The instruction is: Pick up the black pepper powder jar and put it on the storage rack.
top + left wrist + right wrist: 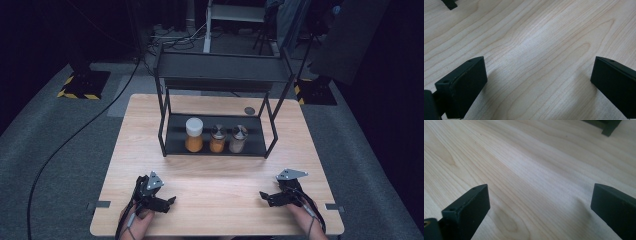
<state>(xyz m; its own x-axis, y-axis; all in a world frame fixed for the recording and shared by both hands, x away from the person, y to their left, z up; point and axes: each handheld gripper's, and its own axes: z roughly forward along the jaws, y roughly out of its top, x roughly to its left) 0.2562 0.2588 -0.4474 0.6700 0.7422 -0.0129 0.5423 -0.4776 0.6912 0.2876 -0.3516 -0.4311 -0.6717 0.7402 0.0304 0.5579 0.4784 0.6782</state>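
A black two-tier metal rack [218,77] stands at the back middle of the wooden table [215,175]. On its lower shelf stand three jars in a row: a white-lidded orange jar [194,135], a smaller orange jar with a metal lid [217,138] and a pale jar with a metal lid [238,139]. My left gripper [167,202] rests open near the front left edge, jaws wide over bare wood [536,62]. At the front right my right gripper [265,196] is open too, nothing between its jaws [536,195].
A small round grey disc [249,110] is set in the table behind the rack. A rack foot [449,4] shows at the top of the left gripper view, another rack foot [610,127] in the right gripper view. Cables and stands crowd the dark floor beyond.
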